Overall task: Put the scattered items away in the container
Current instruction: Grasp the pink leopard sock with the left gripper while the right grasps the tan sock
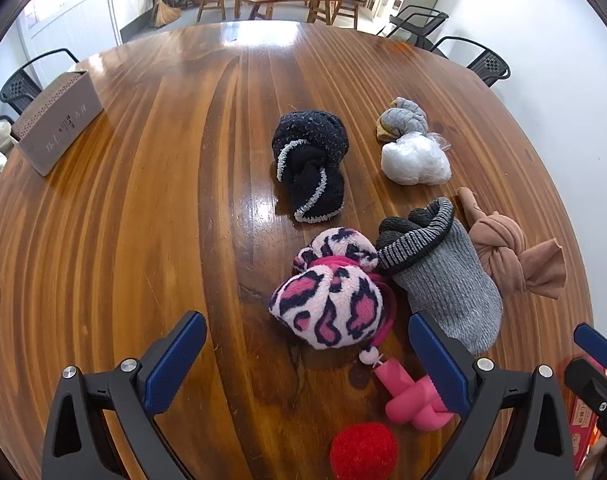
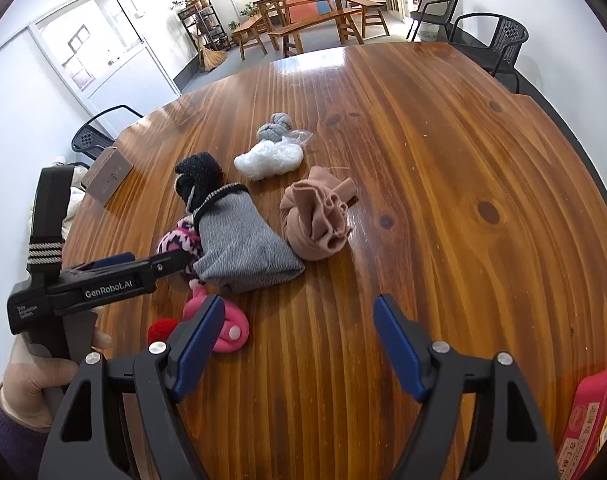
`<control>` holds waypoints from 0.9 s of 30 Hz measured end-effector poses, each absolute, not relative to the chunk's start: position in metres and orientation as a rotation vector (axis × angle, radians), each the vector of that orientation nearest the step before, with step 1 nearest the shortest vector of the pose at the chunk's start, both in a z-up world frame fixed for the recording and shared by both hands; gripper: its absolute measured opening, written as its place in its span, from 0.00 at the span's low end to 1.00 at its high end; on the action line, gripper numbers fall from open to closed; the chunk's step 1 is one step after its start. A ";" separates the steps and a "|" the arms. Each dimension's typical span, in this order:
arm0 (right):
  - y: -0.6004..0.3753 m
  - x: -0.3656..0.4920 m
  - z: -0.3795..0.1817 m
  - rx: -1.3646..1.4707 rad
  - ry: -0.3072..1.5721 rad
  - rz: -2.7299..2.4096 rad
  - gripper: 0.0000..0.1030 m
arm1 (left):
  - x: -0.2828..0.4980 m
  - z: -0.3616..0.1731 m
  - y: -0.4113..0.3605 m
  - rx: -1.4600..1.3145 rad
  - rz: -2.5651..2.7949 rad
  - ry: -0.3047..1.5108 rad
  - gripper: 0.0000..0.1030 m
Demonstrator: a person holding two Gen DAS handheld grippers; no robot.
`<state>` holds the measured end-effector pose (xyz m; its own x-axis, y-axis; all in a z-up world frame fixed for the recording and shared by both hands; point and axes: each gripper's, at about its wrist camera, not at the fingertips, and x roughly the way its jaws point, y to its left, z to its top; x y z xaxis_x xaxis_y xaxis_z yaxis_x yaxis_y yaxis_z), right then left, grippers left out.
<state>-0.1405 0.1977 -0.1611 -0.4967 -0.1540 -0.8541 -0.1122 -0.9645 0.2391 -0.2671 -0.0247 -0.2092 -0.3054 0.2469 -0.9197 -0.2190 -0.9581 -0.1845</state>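
The left gripper (image 1: 307,364) hangs over the wooden tabletop (image 1: 143,240) with its jaws spread wide and nothing clamped; the pink leopard-print bundle (image 1: 329,304) lies just ahead between its blue pads, with a pink rubber toy (image 1: 413,398) and a red pompom (image 1: 363,452) close below. The right gripper (image 2: 299,344) is likewise released, bare wood between its fingers. A grey ribbed sock (image 2: 243,240) touches the leopard bundle, a knotted tan sock (image 2: 317,220) sits just beside it, and a black fuzzy sock (image 1: 309,164), a white bundle (image 1: 415,160) and a small grey knot (image 1: 403,118) lie farther off. A red container (image 2: 591,420) shows at the near right edge.
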 end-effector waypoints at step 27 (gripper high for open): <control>0.211 -0.200 -0.175 1.536 -0.431 -2.712 0.78 | -0.288 -0.226 -0.008 -1.658 2.350 -0.009 0.72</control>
